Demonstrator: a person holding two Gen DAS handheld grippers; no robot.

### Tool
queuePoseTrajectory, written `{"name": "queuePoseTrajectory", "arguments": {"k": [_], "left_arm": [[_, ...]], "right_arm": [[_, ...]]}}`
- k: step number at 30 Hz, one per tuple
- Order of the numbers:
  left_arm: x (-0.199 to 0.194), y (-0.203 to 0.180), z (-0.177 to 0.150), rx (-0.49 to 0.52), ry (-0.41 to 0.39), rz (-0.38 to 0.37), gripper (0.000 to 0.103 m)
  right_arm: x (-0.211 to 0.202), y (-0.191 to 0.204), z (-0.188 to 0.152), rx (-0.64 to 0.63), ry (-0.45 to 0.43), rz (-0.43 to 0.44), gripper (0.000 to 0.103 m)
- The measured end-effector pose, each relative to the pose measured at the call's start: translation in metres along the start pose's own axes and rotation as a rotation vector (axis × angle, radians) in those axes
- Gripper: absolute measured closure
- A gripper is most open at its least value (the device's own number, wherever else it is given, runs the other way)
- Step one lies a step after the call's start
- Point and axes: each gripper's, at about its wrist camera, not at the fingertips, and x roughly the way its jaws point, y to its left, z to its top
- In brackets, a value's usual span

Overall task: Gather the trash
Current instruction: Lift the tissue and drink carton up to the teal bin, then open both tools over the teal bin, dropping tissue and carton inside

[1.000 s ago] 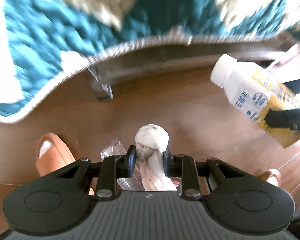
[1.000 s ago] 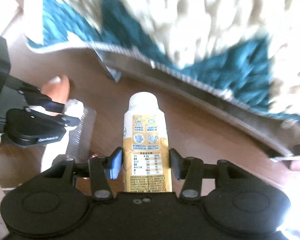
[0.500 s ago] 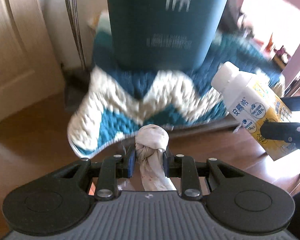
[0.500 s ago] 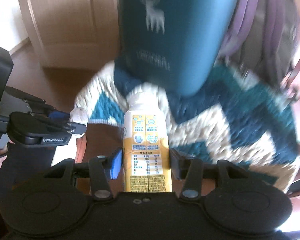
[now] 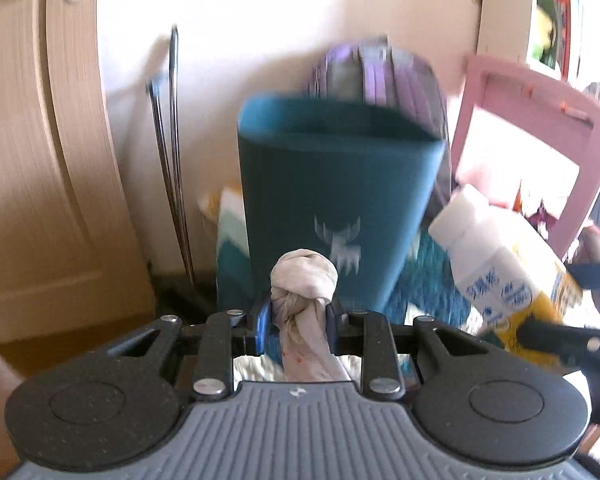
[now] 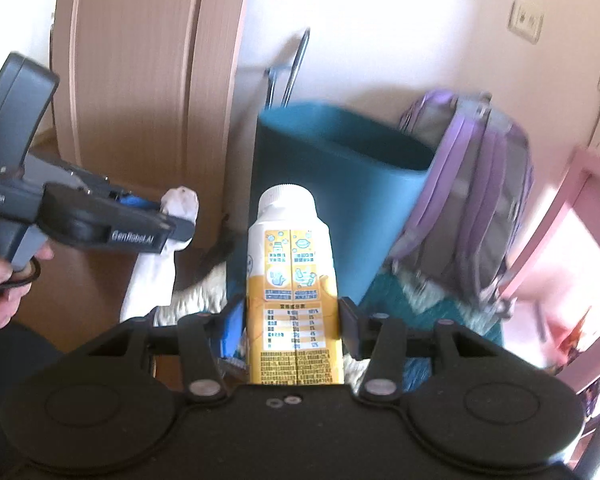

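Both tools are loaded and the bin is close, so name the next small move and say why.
Probably carry the right tool forward over the teal bin. It grips the milk carton, the left tool grips the knotted white bag, and the bin's open rim lies just ahead.

On the side of the left gripper, as my right wrist camera shows it, I can read the white brand "GenRobot.AI". The milk carton carries small icons and a table with percent figures, but I cannot read its lines. The teal bin bears a white deer sign, without words I can read.
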Motion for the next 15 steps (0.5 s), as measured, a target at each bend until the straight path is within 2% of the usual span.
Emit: {"name": "queuePoseTrajectory", "arguments": {"k": [8, 15], "left_arm": [[-0.034, -0.004, 0.082, 0.014, -0.155, -0.018, 0.077], [-0.031, -0.014, 0.142, 0.042, -0.235, -0.016, 0.077]], "right_arm": [[-0.016, -0.019, 0.049, 0.018, -0.123, -0.062, 0.055], [0.004, -0.047, 0.092, 0.095, -0.187, -0.121, 0.055]]}}
